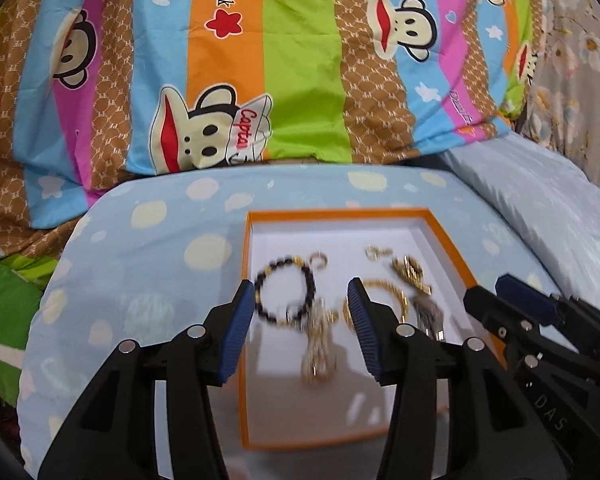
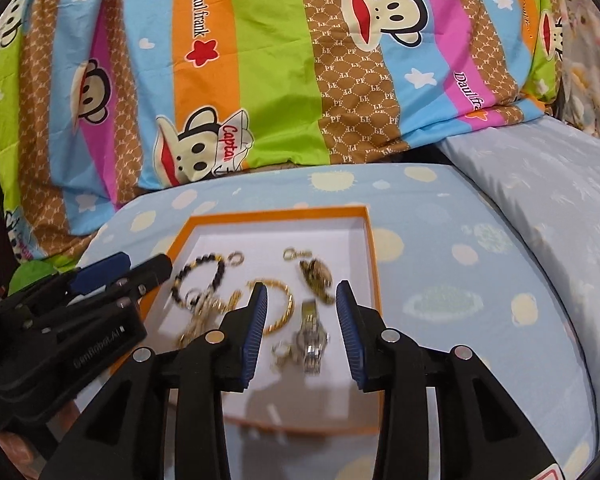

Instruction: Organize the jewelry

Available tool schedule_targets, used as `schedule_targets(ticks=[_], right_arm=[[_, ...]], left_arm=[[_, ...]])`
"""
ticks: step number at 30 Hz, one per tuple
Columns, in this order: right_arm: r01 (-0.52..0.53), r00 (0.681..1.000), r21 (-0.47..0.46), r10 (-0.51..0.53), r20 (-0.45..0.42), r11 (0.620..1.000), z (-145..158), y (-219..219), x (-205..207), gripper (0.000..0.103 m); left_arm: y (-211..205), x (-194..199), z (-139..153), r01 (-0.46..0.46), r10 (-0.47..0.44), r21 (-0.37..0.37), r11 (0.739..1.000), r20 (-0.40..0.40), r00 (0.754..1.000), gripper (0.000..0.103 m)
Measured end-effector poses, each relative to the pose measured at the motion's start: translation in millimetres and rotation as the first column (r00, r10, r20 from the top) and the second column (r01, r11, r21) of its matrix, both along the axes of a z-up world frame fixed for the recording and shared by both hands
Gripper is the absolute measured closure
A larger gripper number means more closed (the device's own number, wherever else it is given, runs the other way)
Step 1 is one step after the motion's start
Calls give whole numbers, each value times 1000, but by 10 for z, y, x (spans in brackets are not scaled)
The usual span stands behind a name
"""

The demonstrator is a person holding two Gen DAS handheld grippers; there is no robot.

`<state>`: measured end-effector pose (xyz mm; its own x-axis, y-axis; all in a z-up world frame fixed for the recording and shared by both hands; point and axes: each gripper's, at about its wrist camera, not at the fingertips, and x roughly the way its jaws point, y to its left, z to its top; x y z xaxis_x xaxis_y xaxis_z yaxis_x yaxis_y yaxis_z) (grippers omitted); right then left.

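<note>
I have a hand-held gripper in each hand, and both hang over an orange box (image 1: 452, 248) with a white inside. The box sits on a light blue cushion with pale dots (image 1: 139, 248), and behind that is a bright striped blanket with monkey faces (image 1: 259, 60). My left hand-held gripper (image 1: 302, 326) has its blue fingers spread wide apart, and they pinch nothing. Through the left camera I see a dark bead bracelet (image 1: 268, 280) in the left part of the box, just past the left blue finger. A sparkly gold piece (image 1: 318, 344) lies between the two fingers, near the middle of the box. It is blurry, so I cannot tell what kind of jewelry it is. My right hand-held gripper (image 2: 302, 320) is spread wide too, and it also holds nothing. Through the right camera I see a silver watch (image 2: 310, 340) lying between its fingers, on the near right side of the box. A twisted gold bangle (image 2: 281, 300) lies just left of the watch, partly hidden by the left blue finger. A small gold ring (image 2: 236, 258) sits at the far end beside the bead bracelet. More gold pieces (image 2: 318, 274) lie at the far right of the box. The two grippers are side by side, left one over the left half and right one over the right half.
</note>
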<state>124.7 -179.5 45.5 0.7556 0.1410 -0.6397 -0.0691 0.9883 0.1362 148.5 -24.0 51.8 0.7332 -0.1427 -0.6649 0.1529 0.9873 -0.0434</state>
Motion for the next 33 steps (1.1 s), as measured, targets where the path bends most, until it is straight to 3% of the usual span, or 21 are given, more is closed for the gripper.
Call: schedule_targets(ticks=[3, 12, 33], right_arm=[[14, 1000, -2, -14, 26, 1000, -28, 23, -223, 44], [43, 999, -3, -43, 30, 999, -174, 41, -499, 38], [54, 998, -31, -54, 19, 998, -242, 74, -463, 30]], left_arm=[[-14, -243, -62, -7, 7, 25, 1000, 10, 1000, 55], [104, -502, -231, -52, 50, -30, 998, -48, 998, 48], [91, -488, -280, -89, 90, 46, 995, -16, 996, 48]])
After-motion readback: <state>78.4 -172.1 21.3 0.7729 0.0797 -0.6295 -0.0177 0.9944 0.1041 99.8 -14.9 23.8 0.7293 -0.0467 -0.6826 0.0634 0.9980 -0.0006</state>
